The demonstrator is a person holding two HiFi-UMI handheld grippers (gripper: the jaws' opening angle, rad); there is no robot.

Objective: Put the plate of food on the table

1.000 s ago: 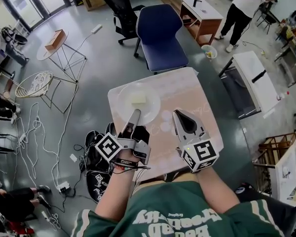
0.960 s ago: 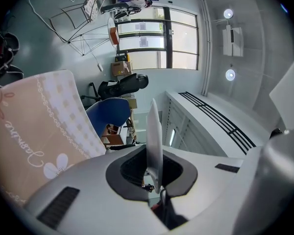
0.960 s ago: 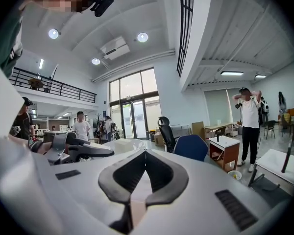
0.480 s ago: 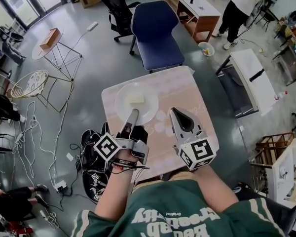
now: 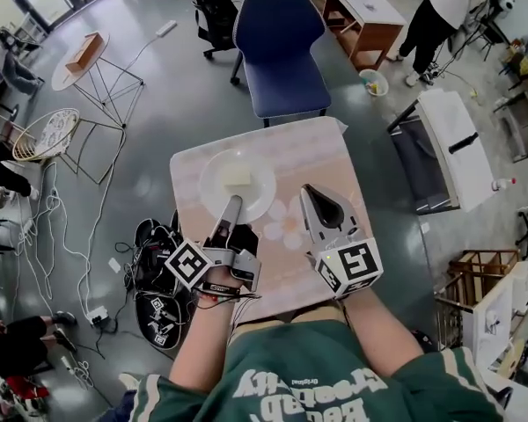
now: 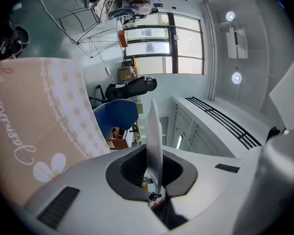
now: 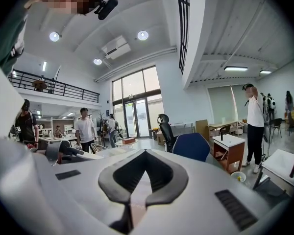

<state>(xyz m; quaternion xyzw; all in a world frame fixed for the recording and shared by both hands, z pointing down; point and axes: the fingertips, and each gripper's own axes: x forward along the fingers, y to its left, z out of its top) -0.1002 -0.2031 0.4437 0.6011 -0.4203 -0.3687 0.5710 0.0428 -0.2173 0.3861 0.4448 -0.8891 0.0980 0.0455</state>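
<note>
A white plate with a pale block of food rests on the left half of a small table covered by a pink cloth. My left gripper is shut on the plate's near rim. In the left gripper view the rim shows as a thin white edge clamped between the left gripper's jaws, with the pink cloth to the left. My right gripper hovers over the table to the right of the plate, shut and holding nothing. The right gripper view shows the right gripper with its tips together.
A blue chair stands just beyond the table. Black bags and cables lie on the floor at the table's left. Wire side tables stand further left, a white desk to the right, and a person at the far right.
The whole scene has slid a little left in the head view. Both grippers keep their stance, the left still clamped on the plate's rim.
</note>
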